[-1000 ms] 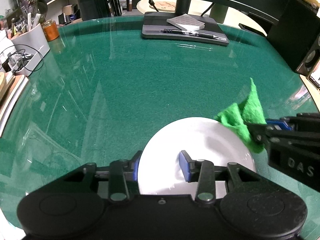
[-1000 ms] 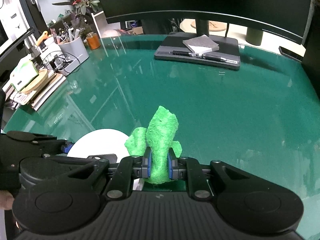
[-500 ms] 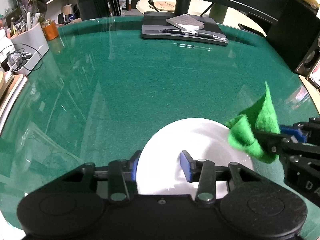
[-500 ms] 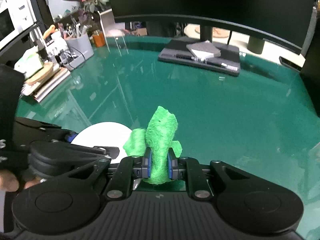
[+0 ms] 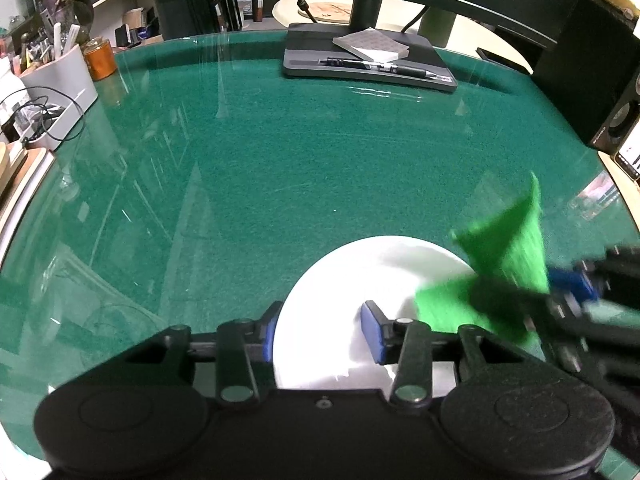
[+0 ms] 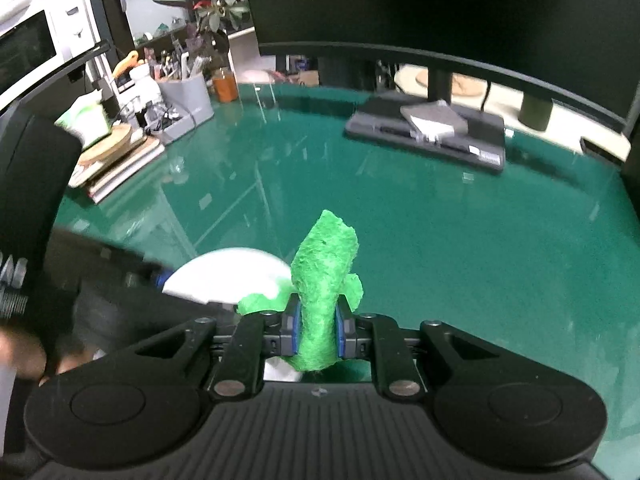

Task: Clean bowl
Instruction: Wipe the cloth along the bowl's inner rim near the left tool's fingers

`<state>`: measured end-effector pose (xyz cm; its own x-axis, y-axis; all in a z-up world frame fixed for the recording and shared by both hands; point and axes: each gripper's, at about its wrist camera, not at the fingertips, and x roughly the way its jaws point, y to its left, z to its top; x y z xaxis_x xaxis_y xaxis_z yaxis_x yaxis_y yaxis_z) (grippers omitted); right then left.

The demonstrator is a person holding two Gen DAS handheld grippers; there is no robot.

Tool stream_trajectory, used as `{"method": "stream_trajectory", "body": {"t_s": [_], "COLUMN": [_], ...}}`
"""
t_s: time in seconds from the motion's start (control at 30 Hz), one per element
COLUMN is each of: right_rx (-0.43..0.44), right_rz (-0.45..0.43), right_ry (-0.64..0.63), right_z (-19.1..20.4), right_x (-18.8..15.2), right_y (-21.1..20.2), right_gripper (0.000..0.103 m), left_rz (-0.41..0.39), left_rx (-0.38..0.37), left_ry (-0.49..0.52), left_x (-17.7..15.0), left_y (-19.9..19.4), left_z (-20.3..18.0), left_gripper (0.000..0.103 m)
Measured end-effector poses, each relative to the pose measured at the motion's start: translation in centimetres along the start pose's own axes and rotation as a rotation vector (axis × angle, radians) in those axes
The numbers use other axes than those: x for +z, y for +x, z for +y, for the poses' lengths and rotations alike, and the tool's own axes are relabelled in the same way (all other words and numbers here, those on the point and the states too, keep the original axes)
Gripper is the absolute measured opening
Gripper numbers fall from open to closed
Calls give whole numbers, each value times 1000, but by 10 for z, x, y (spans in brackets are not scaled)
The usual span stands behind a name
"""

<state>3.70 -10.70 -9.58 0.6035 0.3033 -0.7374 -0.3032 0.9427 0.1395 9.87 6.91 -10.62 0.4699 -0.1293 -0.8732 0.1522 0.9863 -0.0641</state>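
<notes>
A white bowl (image 5: 340, 280) sits on the green table near the front edge. My left gripper (image 5: 320, 328) straddles its near left wall, one blue pad (image 5: 269, 330) outside and the other inside, shut on the bowl. My right gripper (image 6: 318, 320) is shut on a crumpled bright green cloth (image 6: 324, 276) that sticks up between its pads. In the left wrist view the green cloth (image 5: 496, 280) is blurred and hangs over the bowl's right side, with the right gripper (image 5: 560, 296) coming in from the right. In the right wrist view the bowl (image 6: 228, 276) lies just left of the cloth.
A dark monitor stand (image 5: 368, 64) with a notepad and pen is at the back. A grey organiser (image 5: 56, 92) with cables and an orange jar (image 5: 100, 58) stand at the back left. A speaker (image 5: 616, 116) is at the right edge. A curved monitor spans the back.
The right gripper with the green cloth swung out to the right of the bowl, then came back over the bowl's right side, now blurred. Left gripper and bowl stayed put.
</notes>
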Motion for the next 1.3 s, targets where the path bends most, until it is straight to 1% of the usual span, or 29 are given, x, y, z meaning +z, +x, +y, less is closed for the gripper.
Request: {"method": "stream_trajectory", "body": {"t_s": [0.07, 0.3, 0.43, 0.53, 0.8, 0.93, 0.97, 1.0, 1.03, 1.1, 1.2, 1.27, 1.3], "right_rx": [6, 19, 50, 61, 51, 65, 73, 79, 83, 83, 60, 45, 43], "right_rz": [-6, -27, 3, 1, -21, 8, 18, 24, 28, 29, 19, 6, 1], "right_ry": [5, 34, 36, 40, 53, 54, 58, 57, 53, 48, 50, 53, 52], "right_z": [0, -3, -7, -7, -11, -13, -12, -11, -9, -8, -10, -13, -14], "right_x": [-3, 9, -7, -11, 7, -3, -8, -11, -13, -13, -9, -2, 0], "right_y": [-1, 15, 6, 0, 15, 10, 6, 3, 0, -1, 2, 7, 9], "right_gripper": [16, 16, 17, 18, 18, 18, 18, 22, 22, 23, 22, 22, 22], "left_rz": [0, 4, 2, 2, 4, 3, 2, 2, 2, 5, 11, 16, 18], "left_rx": [1, 5, 1, 3, 7, 6, 6, 7, 9, 8, -2, -13, -19], "left_ry": [2, -5, -6, -1, 3, -8, -10, -11, -12, -13, 1, 18, 23], "left_x": [0, 0, 1, 1, 1, 2, 3, 3, 3, 3, -1, -5, -7], "left_y": [0, 0, 0, 1, 0, 1, 2, 2, 3, 2, -1, -5, -7], "left_z": [0, 1, 1, 0, 0, 1, 1, 1, 1, 2, 2, 2, 1], "left_gripper": [42, 42, 43, 43, 43, 46, 48, 49, 51, 51, 45, 35, 33]}}
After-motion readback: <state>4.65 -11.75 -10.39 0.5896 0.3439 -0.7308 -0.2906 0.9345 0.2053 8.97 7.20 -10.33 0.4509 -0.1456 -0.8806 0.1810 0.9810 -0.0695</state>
